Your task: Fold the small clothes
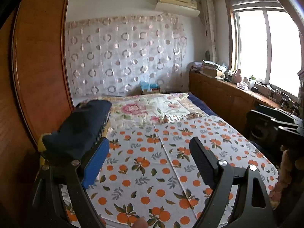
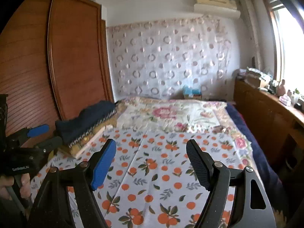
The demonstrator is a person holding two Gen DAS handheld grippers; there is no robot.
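Nearest in the left wrist view, the left hand-held gripper [image 1: 150,159] is hovering over the bed with its fingers spread wide and nothing lying between them. In the right wrist view the right hand-held gripper [image 2: 151,161] is likewise standing released, its blue pad and black pad well apart and gripping nothing. Under both, an orange-print cloth [image 2: 152,171] is lying flat across the near part of the bed [image 1: 201,106], with creases running away from the camera. At the far left of the right wrist view a hand [image 2: 13,187] is gripping the handle of the other tool.

Further back on the left edge of the bed, a dark blue folded garment [image 1: 81,127] is sitting on a stack of fabric beside the wooden wardrobe [image 1: 41,66]. Past the orange-print cloth, a floral blanket [image 1: 152,108] is covering the far part of the bed. Behind it a circle-patterned curtain [image 1: 123,57] is hanging on the wall, and a cluttered wooden counter [image 1: 228,93] is running under the window [image 1: 266,47] at right.
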